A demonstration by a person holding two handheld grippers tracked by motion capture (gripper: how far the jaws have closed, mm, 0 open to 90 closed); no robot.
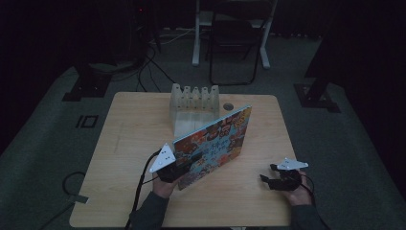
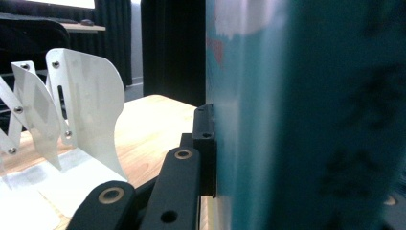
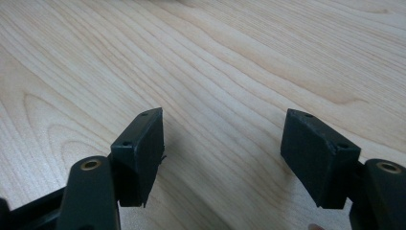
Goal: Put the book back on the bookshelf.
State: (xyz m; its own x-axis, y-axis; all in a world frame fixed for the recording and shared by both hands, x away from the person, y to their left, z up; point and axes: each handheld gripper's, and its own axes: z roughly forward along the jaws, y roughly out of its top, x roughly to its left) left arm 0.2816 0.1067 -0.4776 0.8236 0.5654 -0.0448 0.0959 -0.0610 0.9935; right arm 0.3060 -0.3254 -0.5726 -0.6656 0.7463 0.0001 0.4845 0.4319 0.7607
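A colourful picture book point(image 1: 215, 143) is tilted up on its edge over the middle of the wooden table point(image 1: 129, 124). My left gripper point(image 1: 173, 171) is shut on its lower left corner. In the left gripper view one black pad point(image 2: 205, 143) presses flat against the book's teal cover point(image 2: 311, 120); the other jaw is hidden behind the book. My right gripper point(image 1: 269, 175) is held low near the table's front right, apart from the book. Its jaws point(image 3: 222, 153) stand open over bare wood point(image 3: 215, 57) with nothing between them.
A pale rack with several upright dividers point(image 1: 194, 108) stands at the table's back middle, just behind the book; it appears in the left gripper view point(image 2: 86, 105). A small round dark spot point(image 1: 228, 106) lies beside it. A folding chair point(image 1: 234, 43) and cables point(image 1: 143, 72) are on the floor beyond.
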